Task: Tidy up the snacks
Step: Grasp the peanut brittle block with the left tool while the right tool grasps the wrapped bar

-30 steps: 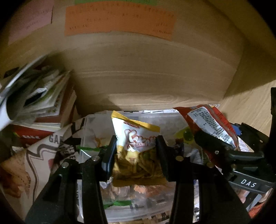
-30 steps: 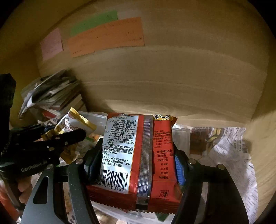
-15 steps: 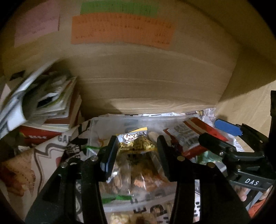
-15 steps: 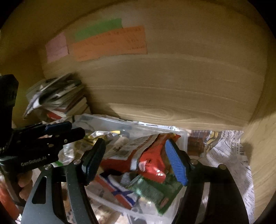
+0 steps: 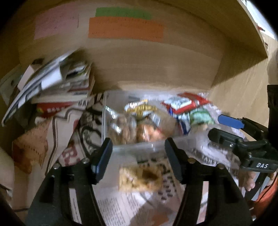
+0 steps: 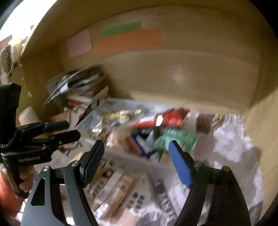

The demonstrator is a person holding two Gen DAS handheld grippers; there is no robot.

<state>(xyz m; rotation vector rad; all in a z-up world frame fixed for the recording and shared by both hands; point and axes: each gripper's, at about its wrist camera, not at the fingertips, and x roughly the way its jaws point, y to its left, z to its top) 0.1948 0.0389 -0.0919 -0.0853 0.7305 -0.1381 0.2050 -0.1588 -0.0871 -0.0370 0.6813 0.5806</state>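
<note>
Both packets have left my grippers since a second ago: the yellow snack packet (image 5: pixel 140 108) and the red packet (image 5: pixel 186 103) now lie inside the clear plastic bin (image 5: pixel 107 111), and both tools have pulled back from it. My left gripper (image 5: pixel 138 155) stands wide open with nothing between its jaws, hovering just short of the bin's near wall. Below it, at about six o'clock in the left view, a brownish snack (image 5: pixel 141 177) lies blurred on the newspaper (image 5: pixel 121 205); I cannot tell what kind it is. My right gripper (image 6: pixel 137 159) is likewise spread wide and empty, its blue pad (image 6: pixel 179 165) plain to see.

From the right view the bin sits at twelve o'clock of the jaws, with the red packet toward one o'clock and a green packet (image 6: pixel 175 139) just beside it. A blue-and-white packet (image 6: pixel 140 144) lies under those.

At ten o'clock a stack of books and papers (image 5: pixel 57 81) leans against the wooden back panel (image 5: pixel 156 60), which bears pink (image 5: pixel 55 26), green (image 5: pixel 123 13) and orange (image 5: pixel 126 29) paper notes.
</note>
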